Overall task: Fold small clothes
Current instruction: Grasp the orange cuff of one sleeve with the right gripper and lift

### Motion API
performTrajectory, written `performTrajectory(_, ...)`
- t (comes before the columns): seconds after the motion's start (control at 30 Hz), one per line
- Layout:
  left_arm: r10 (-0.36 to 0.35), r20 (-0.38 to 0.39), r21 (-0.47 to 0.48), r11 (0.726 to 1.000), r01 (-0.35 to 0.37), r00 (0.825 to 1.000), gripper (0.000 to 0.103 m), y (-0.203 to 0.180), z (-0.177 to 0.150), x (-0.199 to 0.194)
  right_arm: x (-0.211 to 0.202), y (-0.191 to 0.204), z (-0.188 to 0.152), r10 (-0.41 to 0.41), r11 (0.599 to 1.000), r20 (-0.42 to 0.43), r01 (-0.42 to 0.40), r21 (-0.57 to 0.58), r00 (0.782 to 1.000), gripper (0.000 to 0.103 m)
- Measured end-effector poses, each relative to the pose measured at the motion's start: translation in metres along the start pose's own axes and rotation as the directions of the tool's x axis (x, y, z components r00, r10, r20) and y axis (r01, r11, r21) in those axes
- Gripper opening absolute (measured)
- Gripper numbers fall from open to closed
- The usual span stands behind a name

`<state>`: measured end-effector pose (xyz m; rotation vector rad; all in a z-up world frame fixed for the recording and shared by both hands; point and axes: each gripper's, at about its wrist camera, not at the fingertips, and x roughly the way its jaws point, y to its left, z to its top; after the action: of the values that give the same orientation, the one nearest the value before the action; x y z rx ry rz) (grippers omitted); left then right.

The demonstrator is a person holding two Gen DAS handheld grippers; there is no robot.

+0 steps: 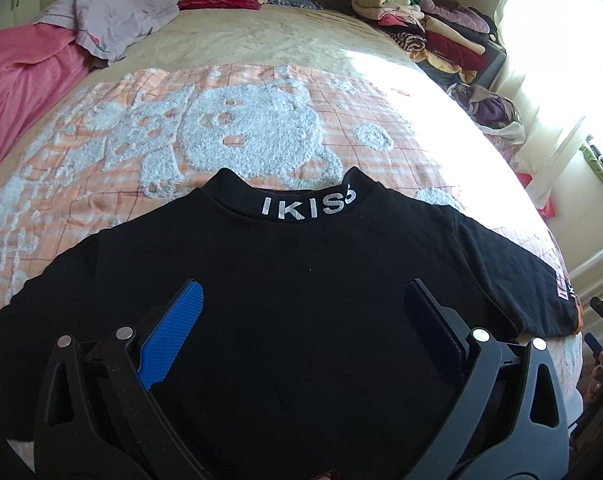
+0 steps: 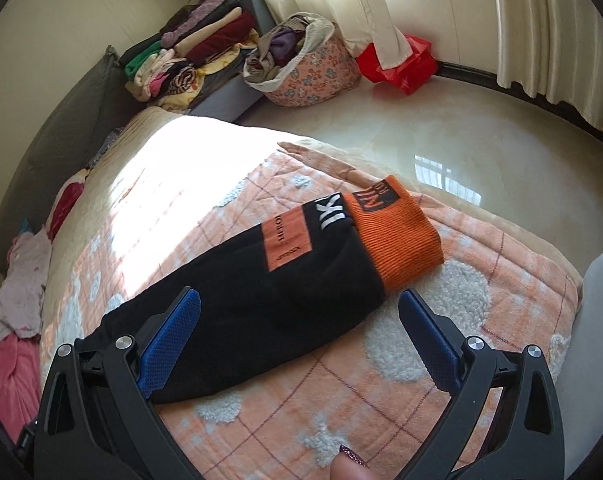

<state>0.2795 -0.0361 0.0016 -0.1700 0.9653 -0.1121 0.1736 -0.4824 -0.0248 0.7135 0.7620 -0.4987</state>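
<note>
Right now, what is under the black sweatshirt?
The black sweatshirt lies flat on an orange-and-white blanket spread over the bed; its orange cuff rests on it too. Whatever lies beneath the body of the garment is covered and cannot be seen.

"IKIS" is read on the black top's collar (image 1: pixel 301 206); "IK" on its sleeve (image 2: pixel 333 210); orange patch text illegible.

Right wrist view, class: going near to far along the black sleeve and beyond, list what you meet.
right hand-held gripper → black sleeve → orange cuff → floral laundry basket → white curtain
</note>
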Motion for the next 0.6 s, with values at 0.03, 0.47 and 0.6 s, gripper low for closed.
performTrajectory(0.03, -0.001, -0.004, -0.002, 1.000, 0.001, 1.000, 0.094, 0.001, 0.000, 0.004, 0.003, -0.004, 0.000, 0.001, 1.000, -0.007, -0.001, 0.015, 1.000, 0.099)
performTrajectory(0.47, 0.030, -0.043, 0.006, 1.000, -0.030, 0.999, 0.094, 0.011, -0.011, 0.027, 0.055, -0.032, 0.010, 0.008, 0.985, -0.033, -0.003, 0.172, 0.999, 0.087)
performTrajectory(0.6, 0.034, -0.050, 0.018, 0.999, -0.033, 0.998, 0.094, 0.009, -0.015, 0.027, 0.057, -0.030, 0.013, 0.001, 0.989, 0.018, -0.004, 0.145, 1.000, 0.059)
